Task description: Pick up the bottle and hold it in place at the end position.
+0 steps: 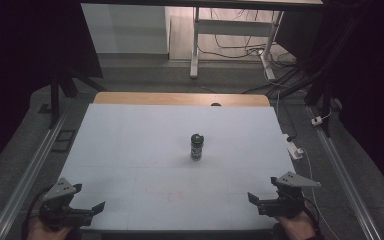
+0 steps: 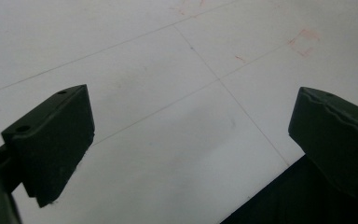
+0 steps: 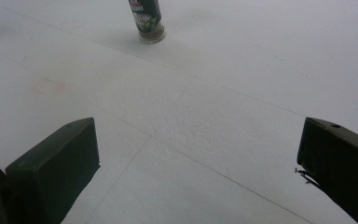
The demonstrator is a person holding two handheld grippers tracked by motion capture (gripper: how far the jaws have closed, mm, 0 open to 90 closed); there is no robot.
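High view: the upright bottle is placed centrally, slightly nearer the right gripper; both grippers are spread wide, empty, left gripper included.

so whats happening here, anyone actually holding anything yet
Not yet. A person holds a two-jaw gripper in each hand at the near edge of the white table. The left gripper and right gripper are both open and empty, well short of the one item out there: a small green-labelled bottle with a dark cap, standing upright and untouched near the middle of the table.
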